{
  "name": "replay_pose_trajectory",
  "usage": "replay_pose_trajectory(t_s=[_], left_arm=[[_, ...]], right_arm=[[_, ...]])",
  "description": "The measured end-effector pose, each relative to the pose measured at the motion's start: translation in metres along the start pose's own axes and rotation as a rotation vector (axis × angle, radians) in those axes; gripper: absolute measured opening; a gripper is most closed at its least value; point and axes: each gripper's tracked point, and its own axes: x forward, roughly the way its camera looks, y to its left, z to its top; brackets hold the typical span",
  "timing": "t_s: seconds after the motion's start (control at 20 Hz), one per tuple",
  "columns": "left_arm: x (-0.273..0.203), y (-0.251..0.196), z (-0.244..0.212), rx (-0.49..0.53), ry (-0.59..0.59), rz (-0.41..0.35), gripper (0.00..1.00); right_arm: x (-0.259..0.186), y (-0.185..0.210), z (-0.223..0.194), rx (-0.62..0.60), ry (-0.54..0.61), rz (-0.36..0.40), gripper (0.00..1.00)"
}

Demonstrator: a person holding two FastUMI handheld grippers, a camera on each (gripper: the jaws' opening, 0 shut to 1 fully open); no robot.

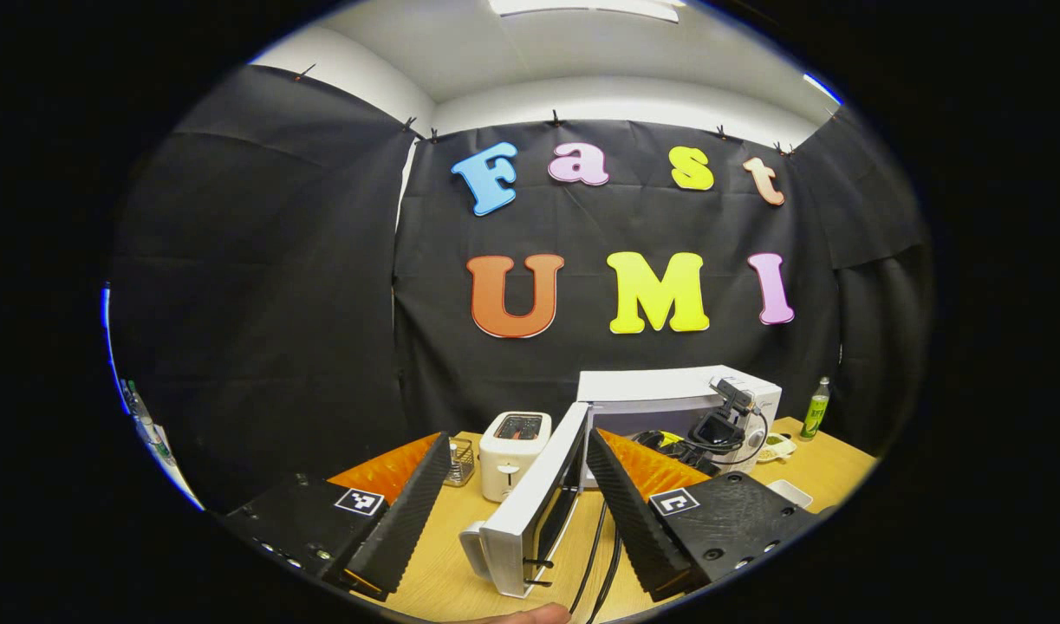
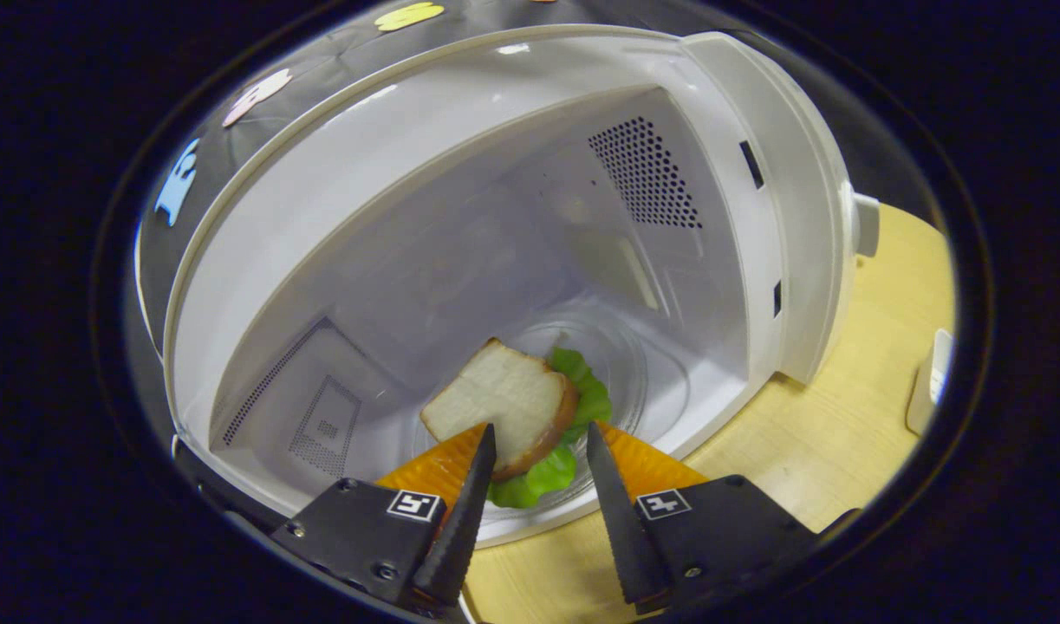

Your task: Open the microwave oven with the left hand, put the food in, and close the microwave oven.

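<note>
Sandwich of white bread with green lettuce leaves lies on the clear glass turntable inside the white microwave oven, low and centre in the right gripper view. Its long axis runs from the lower left toward the upper right of that frame, the crust edge turned to the right and the lettuce spilling out along the right and lower sides. The right hand-held gripper sits at the mouth of the cavity with its fingers spread apart; the sandwich's lower edge lies between the tips, and whether the left tip touches the bread cannot be told. A perforated vent panel shows on the cavity wall at upper right.

In the left gripper view the left hand-held gripper is wide open, gripping nothing, and the white microwave door stands swung out between its fingers, edge-on, its long side running from lower left to upper right. The right hand-held gripper is seen at the oven opening, right of centre. On the light wooden tabletop a white two-slot toaster stands left of the door, and a green bottle stands at far right.
</note>
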Motion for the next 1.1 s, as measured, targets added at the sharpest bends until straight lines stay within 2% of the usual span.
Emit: replay_pose_trajectory(t_s=[0.05,0.15,0.2,0.3,0.55,0.6,0.65,0.7,0.75,0.8,0.85,0.9,0.95,1.0,1.05,1.1], left_arm=[[-0.002,0.003,0.001,0.002,-0.005,0.010,0.95],[-0.002,0.011,0.000,-0.007,-0.008,0.020,0.95],[-0.002,0.014,-0.003,-0.014,0.000,0.024,0.95],[-0.002,0.024,-0.011,-0.010,0.028,0.038,0.95],[-0.007,0.054,-0.023,-0.006,0.076,0.086,0.95],[-0.008,0.059,-0.024,-0.015,0.077,0.087,0.95],[-0.010,0.065,-0.025,-0.025,0.077,0.086,0.95],[-0.009,0.068,-0.028,-0.033,0.085,0.081,0.95],[-0.007,0.074,-0.030,-0.041,0.087,0.079,0.95],[-0.005,0.077,-0.032,-0.046,0.090,0.073,0.94],[-0.006,0.082,-0.032,-0.053,0.087,0.069,0.91],[-0.005,0.087,-0.034,-0.057,0.091,0.070,0.88],[-0.005,0.090,-0.037,-0.054,0.093,0.069,0.85],[-0.004,0.092,-0.039,-0.044,0.095,0.065,0.84],[-0.003,0.095,-0.039,-0.032,0.098,0.064,0.67],[-0.002,0.095,-0.041,-0.022,0.101,0.055,0.78]], right_arm=[[-0.001,0.000,0.001,-0.024,-0.006,0.001,0.63],[-0.003,-0.005,0.005,-0.103,-0.034,-0.021,0.70],[-0.004,-0.007,0.007,-0.146,-0.047,-0.034,0.85],[-0.012,-0.009,0.010,-0.204,-0.072,-0.042,0.91],[-0.046,0.002,0.019,-0.309,-0.097,0.010,0.92],[-0.055,0.005,0.022,-0.318,-0.096,0.026,0.87],[-0.066,0.009,0.026,-0.329,-0.101,0.044,0.93],[-0.076,0.011,0.031,-0.345,-0.102,0.052,0.87],[-0.088,0.012,0.036,-0.369,-0.102,0.058,0.87],[-0.103,0.015,0.044,-0.386,-0.114,0.074,0.95],[-0.117,0.017,0.052,-0.408,-0.133,0.092,0.95],[-0.132,0.015,0.059,-0.425,-0.142,0.098,0.89],[-0.147,0.015,0.065,-0.431,-0.156,0.106,0.96],[-0.162,0.017,0.073,-0.434,-0.166,0.127,0.98],[-0.180,0.015,0.077,-0.447,-0.180,0.159,0.92],[-0.193,0.011,0.082,-0.453,-0.203,0.180,0.92]])
